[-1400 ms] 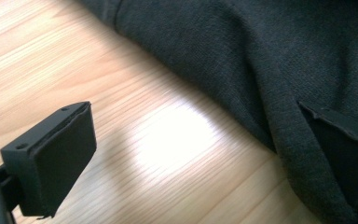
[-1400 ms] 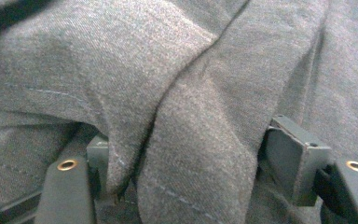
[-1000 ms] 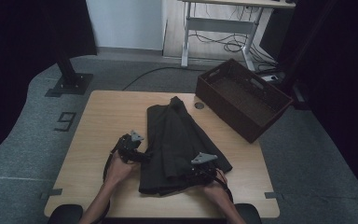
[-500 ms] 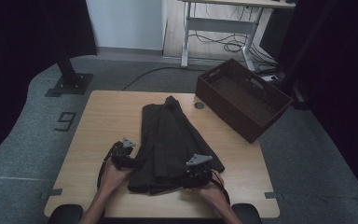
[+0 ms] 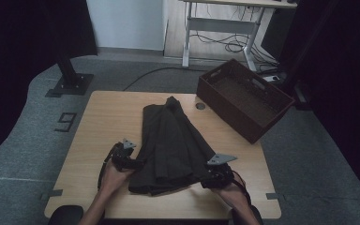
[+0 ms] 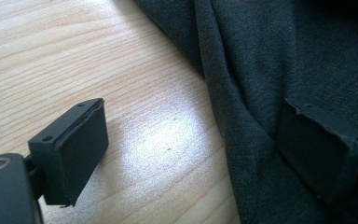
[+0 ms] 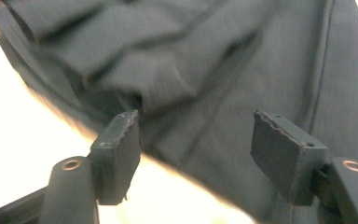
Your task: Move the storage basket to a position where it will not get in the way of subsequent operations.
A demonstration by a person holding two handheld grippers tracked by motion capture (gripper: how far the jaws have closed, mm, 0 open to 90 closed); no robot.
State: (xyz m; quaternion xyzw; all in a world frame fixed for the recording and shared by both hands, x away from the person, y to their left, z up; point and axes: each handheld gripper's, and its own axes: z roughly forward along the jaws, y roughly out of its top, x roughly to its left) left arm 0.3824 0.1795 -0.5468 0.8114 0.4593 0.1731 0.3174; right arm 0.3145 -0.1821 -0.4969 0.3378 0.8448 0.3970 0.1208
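Wooden table carried the dark garment mid-frame. Your left gripper gaped wide at its left edge; your right gripper, jaws just narrowing yet empty, hovered lower right. Pinch both hem corners evenly before folding.

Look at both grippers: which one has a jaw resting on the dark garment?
The left gripper: one jaw lies on the dark garment, the other over bare table. The right gripper hangs open above the cloth.
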